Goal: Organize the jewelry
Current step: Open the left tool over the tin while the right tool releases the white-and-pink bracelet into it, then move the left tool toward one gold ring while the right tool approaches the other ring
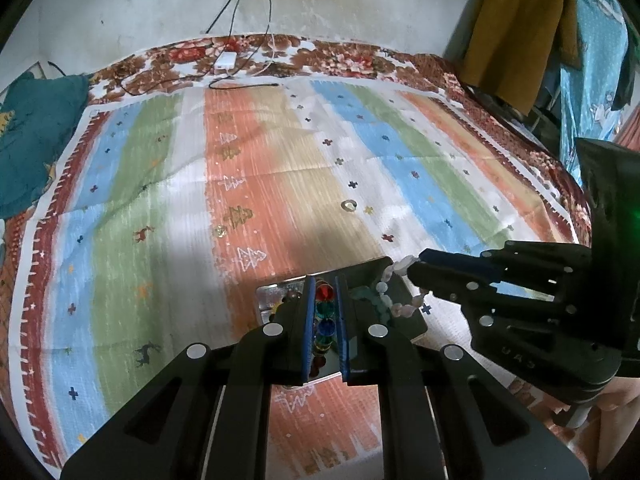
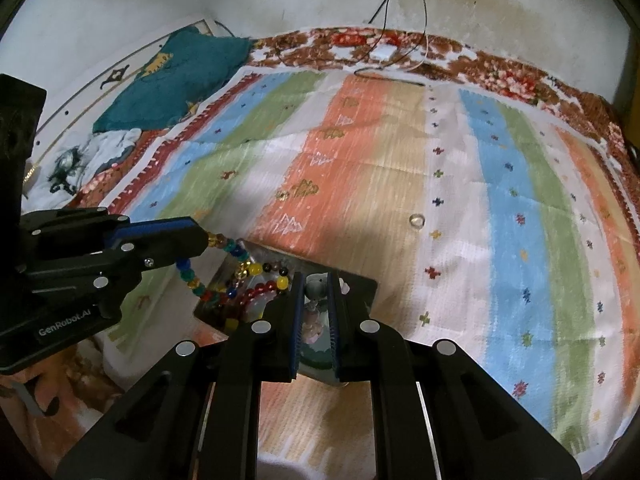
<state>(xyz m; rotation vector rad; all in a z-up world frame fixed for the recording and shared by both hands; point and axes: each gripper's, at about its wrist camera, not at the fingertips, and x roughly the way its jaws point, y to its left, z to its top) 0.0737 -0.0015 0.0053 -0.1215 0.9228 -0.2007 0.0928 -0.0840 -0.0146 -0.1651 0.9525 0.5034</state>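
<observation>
Left gripper (image 1: 325,320) pinches colourful bead bracelet (image 2: 224,276), low middle of frame. Right gripper (image 2: 316,316) pinches pale stone bracelet (image 1: 390,300). Both hang over shiny tray (image 2: 360,284). Lower slowly, keep strings apart, then let go. Small ring (image 2: 417,221) waits on striped cloth (image 1: 160,200), right of middle.

Bed (image 1: 360,54): we are looking at it carrying a brown floral sheet that is showing along the far edge.
Striped cloth (image 1: 280,184): we are seeing it lying flat over the sheet, in bands of blue, green, white and orange.
Tray (image 2: 360,284): a shiny tray is sitting on the cloth near us, holding beads.
Ring (image 1: 349,205): a small ring is lying alone on the cloth, well apart from the tray.
Teal cloth (image 2: 180,80): it is lying bunched at the left.
White box (image 1: 225,60): it is resting on the sheet with cables (image 1: 240,84).
</observation>
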